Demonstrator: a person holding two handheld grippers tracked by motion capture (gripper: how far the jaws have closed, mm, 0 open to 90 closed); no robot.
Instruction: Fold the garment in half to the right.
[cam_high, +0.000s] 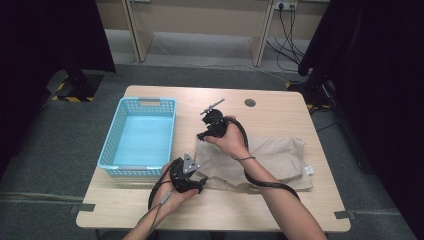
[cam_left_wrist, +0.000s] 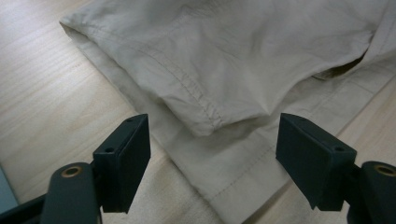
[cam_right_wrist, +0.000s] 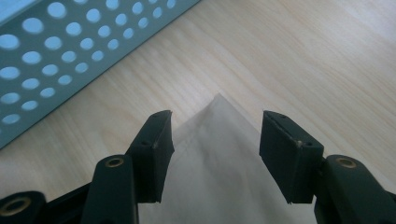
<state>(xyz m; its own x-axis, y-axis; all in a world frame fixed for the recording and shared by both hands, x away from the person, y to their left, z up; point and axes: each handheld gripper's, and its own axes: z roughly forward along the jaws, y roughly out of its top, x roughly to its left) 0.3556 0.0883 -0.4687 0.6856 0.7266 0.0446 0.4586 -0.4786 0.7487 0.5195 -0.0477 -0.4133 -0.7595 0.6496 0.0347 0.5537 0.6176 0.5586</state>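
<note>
High view puts the beige garment flat on the wooden table, just to the right of the blue perforated basket, which holds nothing that I can see. It looks like a pair of light cotton trousers or shorts, roughly folded, with a small white label at its right end.

My left gripper sits low at the garment's near left edge, jaws well apart, with a stitched hem fold lying between them but not pinched. My right gripper is at the far left corner, jaws also apart, straddling the pointed corner of cloth; the pads do not press on it yet.

I judge this thing to be light, limp and thin. It will not hold its shape when lifted, so a grip at one point will let the rest drape and drag. It isn't fragile, and woven cotton shouldn't slip much between the pads. The double-stitched hem in the left gripper view is the thickest, firmest place to bite. At the far corner I would push the jaws deeper before closing, since a grip on the very tip could pull free.
</note>
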